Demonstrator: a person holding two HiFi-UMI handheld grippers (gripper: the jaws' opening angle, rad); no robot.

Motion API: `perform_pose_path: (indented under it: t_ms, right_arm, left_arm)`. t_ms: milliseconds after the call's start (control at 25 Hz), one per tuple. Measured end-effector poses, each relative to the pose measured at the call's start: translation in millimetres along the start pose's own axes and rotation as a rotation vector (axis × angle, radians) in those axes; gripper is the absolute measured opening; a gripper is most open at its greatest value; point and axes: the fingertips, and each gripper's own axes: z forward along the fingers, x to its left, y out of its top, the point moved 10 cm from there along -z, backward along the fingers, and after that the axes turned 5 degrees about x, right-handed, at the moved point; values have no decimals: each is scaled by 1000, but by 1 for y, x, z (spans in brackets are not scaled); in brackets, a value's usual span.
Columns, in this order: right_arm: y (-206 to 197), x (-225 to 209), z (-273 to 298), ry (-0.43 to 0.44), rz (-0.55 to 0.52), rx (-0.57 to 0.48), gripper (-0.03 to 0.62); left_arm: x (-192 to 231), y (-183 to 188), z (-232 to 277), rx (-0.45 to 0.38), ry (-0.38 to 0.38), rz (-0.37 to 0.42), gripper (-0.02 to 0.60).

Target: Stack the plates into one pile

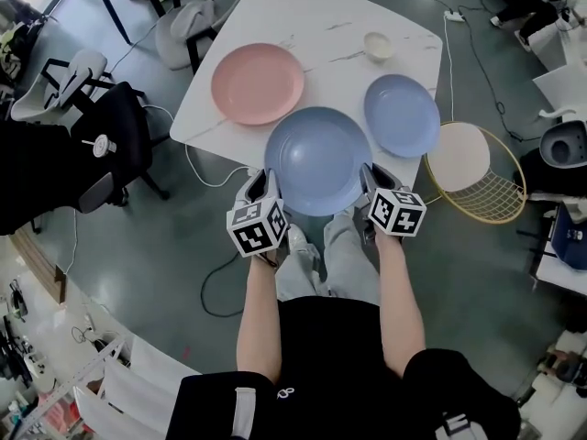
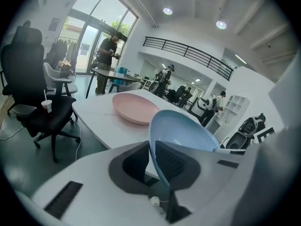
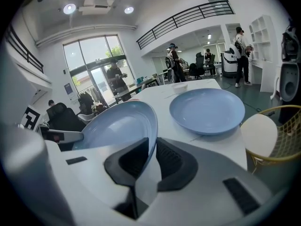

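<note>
A large blue plate (image 1: pixel 317 159) is held over the near edge of the white marble table (image 1: pixel 303 16). My left gripper (image 1: pixel 266 189) is shut on its near-left rim and my right gripper (image 1: pixel 371 183) is shut on its near-right rim. In the left gripper view the large blue plate (image 2: pixel 181 130) rises tilted between the jaws; in the right gripper view its rim (image 3: pixel 122 124) is likewise pinched. A pink plate (image 1: pixel 258 82) lies on the table's left, a smaller blue plate (image 1: pixel 402 114) on its right. The pink plate (image 2: pixel 135 108) and the smaller blue plate (image 3: pixel 207 110) also show in the gripper views.
A small cream bowl (image 1: pixel 378 46) sits at the table's far right. A yellow wire basket with a pale disc (image 1: pixel 472 170) stands on the floor to the right. Black office chairs (image 1: pixel 115 145) stand left, cables trail on the floor, and people stand in the background (image 2: pixel 107 55).
</note>
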Motion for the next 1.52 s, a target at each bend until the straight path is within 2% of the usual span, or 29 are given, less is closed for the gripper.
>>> perform_pose_path:
  t_ms: [320, 560, 880, 1280, 1520]
  right_arm:
    - [14, -4, -15, -28, 15, -61, 58]
    - [22, -17, -30, -67, 44, -109, 58]
    - [32, -49, -54, -137, 96, -180, 57]
    - [38, -101, -73, -206, 178, -198, 57]
    - [51, -136, -72, -238, 199, -175, 57]
  left_arm:
    - [-17, 21, 2, -24, -40, 76, 60]
    - [-37, 35, 10, -32, -102, 120, 61]
    - [-81, 52, 30, -32, -163, 217, 62]
    - [-137, 58, 71, 29, -244, 264, 63]
    - [-172, 62, 104, 75, -219, 351, 66]
